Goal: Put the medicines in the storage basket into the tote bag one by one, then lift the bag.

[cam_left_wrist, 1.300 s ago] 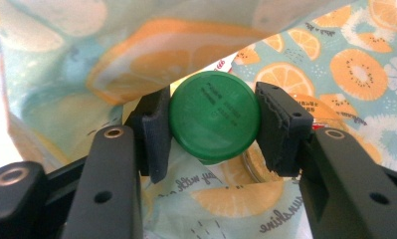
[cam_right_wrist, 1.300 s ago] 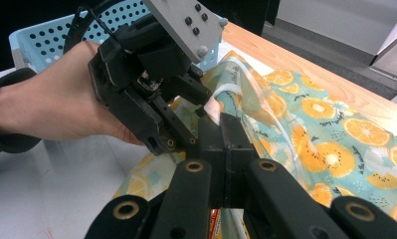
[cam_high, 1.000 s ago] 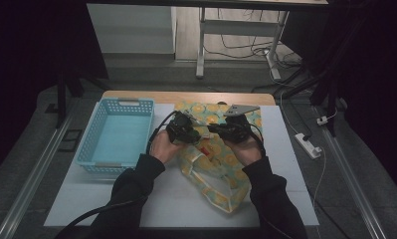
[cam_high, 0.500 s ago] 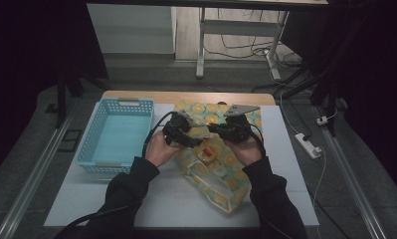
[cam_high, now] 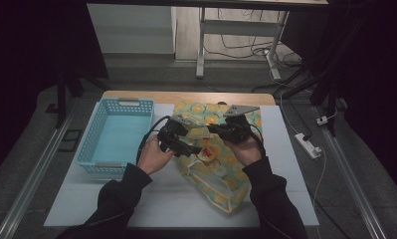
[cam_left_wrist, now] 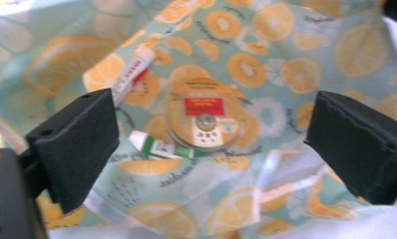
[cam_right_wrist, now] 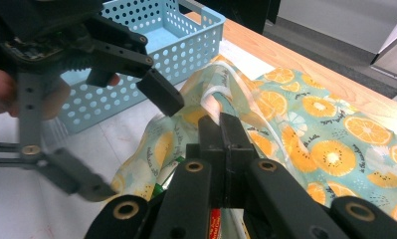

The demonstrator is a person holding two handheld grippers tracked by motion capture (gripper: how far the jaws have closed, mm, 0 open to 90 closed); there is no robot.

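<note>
A soft, see-through plastic bag printed with orange slices on a pale turquoise ground is lying on the white table top, just right of the light blue perforated plastic basket, which is sitting at the table's left. The bag's upper part is spreading flat toward the wooden far edge, while its lower part is bulging toward the person.

The left gripper is hanging over the bag's mouth with its jaws spread wide; they have just been opening, and nothing is being pressed between the pads. The right gripper is pinching the bag: its jaws are pressed together on a fold of the rim with a clear strap handle.

From above, the bag's contents are blurring into a pale patch. The left gripper view is looking down into the bag between the two black pads and is revealing what lies inside: a round flat tin with a red label, a small white tube with red lettering and a green-and-white tube touching the tin's edge. The right gripper view is showing the closed jaws holding the rim up, the other gripper's open jaws hovering just left of it, and the basket's holed wall behind.
</note>
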